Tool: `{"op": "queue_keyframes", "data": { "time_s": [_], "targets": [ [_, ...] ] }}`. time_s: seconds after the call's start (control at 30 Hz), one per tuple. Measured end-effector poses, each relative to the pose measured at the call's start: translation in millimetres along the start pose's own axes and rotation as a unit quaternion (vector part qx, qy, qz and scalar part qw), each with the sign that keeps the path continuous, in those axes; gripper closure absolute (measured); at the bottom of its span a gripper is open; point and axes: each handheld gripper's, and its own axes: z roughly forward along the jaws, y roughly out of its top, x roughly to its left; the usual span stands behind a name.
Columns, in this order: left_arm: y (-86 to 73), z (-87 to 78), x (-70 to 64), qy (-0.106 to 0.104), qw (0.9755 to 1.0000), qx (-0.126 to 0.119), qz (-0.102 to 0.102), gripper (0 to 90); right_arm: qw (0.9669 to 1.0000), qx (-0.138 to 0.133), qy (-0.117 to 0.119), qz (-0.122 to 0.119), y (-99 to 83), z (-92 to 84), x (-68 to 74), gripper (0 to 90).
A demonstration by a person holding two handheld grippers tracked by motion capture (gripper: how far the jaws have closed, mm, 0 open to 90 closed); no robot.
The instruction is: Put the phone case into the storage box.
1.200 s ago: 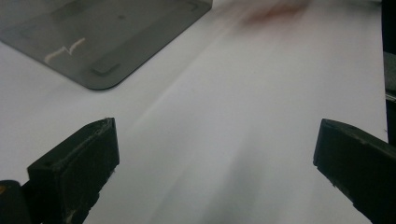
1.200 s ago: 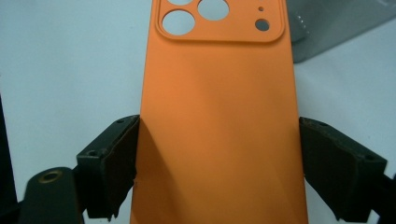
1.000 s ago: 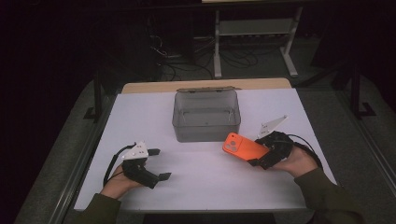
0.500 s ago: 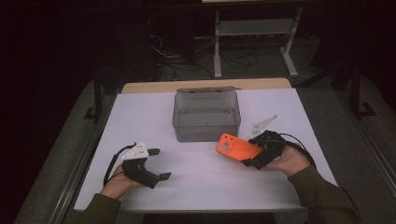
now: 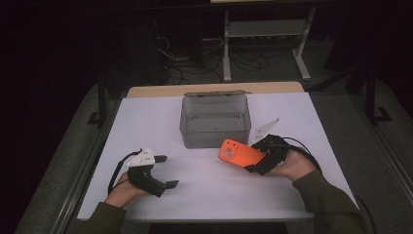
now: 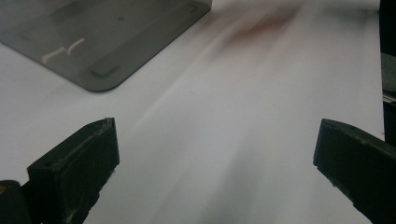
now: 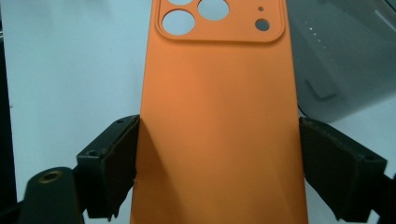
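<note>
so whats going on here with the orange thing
A person at a white table holds a two-jaw gripper in each hand. The right gripper is shut on an orange phone case, gripped across its width with the camera cut-outs pointing away, just in front of a grey translucent box. The left gripper has its jaws open with nothing between them, low over the table on the other side.

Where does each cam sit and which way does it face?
High view: above the person's side, looking forward and down at the white table; forearms, both hands show.
Left gripper view: on the left gripper, open jaws over bare table.
Right gripper view: on the right gripper, clamping the orange phone case.
All three share the grey bin.
</note>
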Motion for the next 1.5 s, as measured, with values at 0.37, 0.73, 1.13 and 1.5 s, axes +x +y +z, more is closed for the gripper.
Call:
{"op": "queue_keyframes", "data": {
  "time_s": [0.37,0.73,1.13,1.5],
  "targets": [
    [-0.1,-0.2,-0.7,0.001,1.0,-0.001,0.002,0.0,0.9999,0.004,0.005,-0.014,13.2,9.9,3.0,15.7],
    [-0.1,-0.7,-1.2,0.003,1.0,-0.005,0.004,0.0,0.9997,0.005,0.004,-0.023,27.6,19.9,5.7,15.7],
    [-0.3,-0.6,-1.5,0.003,1.0,-0.006,0.005,0.0,0.9993,0.006,0.004,-0.038,45.6,35.3,11.2,15.7],
    [-0.9,0.2,-0.8,0.007,0.9999,-0.004,0.007,0.0,0.9993,0.004,0.005,-0.038,45.7,35.0,10.6,15.7]
  ]
}}
